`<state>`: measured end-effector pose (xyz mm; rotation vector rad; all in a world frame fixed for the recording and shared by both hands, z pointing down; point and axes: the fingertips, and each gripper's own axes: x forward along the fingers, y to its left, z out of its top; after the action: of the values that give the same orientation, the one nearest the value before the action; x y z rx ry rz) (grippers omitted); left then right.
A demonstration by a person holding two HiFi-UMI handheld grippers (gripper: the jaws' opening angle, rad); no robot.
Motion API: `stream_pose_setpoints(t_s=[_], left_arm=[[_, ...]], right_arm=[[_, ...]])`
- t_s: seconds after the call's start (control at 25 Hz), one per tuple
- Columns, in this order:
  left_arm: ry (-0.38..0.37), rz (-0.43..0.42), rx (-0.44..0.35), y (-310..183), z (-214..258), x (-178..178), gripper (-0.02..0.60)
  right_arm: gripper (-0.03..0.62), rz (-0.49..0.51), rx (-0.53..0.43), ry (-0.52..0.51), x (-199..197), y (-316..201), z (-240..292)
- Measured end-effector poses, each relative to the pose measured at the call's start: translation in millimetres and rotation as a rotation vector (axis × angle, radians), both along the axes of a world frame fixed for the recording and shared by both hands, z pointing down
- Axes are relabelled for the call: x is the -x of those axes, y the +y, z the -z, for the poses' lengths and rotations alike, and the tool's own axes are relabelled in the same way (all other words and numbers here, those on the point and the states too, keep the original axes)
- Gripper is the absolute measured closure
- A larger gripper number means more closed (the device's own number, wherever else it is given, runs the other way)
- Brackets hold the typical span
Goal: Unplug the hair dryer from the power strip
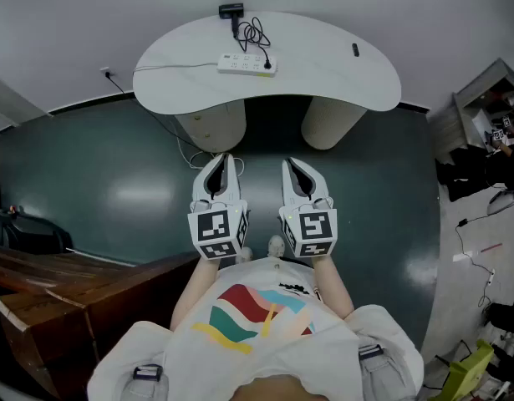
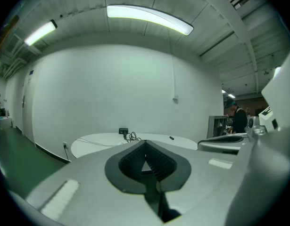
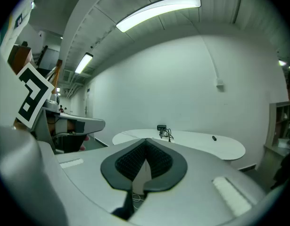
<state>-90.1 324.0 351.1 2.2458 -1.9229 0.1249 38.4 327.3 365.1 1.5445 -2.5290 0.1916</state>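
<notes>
Seen from above, a person in a white shirt stands on a dark green floor facing a white curved table, well short of it. Each hand holds a white gripper level in front of the chest, side by side and pointing toward the table.

The left gripper is fully closed, its ribbed dark pads pressed together with nothing between them. The right gripper is the same, closed and empty. Neither touches anything on the table.

Near the table's far edge lies the black hair dryer. Its black cord loops loosely toward the table's middle and ends in a dark plug at the right end of a white power strip – the dryer is still plugged in. The strip's own thin white cable runs across the table's left side and off its edge. A small dark object lies alone on the table's right side; what it is cannot be told.
</notes>
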Motion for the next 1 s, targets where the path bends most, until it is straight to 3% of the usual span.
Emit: stream_pose_setpoints(t_s=[0.2,0.4,0.56,0.72,1.0], left_arm=[[-0.006,-0.029,-0.034,-24.8,15.4,-1.8,0.583],[-0.050,-0.071,0.040,-30.0,-4.0,-20.4,0.581],[0.028,-0.067,0.103,-34.4,-15.7,-29.7,0.581],[0.018,-0.054,0.072,-45.1,-9.2,-36.7,0.581],[-0.033,-0.039,0.077,-57.2,-15.1,-50.8,0.581]], right_arm=[[0.583,-0.012,-0.054,-0.034,-3.2,-22.2,14.8],[0.583,0.002,-0.031,-0.049,-14.5,-21.8,6.7],[0.583,0.000,-0.034,-0.082,-29.0,-22.0,8.7],[0.583,-0.001,-0.049,-0.109,-48.7,-30.1,13.7],[0.583,0.017,0.007,-0.076,-69.0,-45.1,-3.9]])
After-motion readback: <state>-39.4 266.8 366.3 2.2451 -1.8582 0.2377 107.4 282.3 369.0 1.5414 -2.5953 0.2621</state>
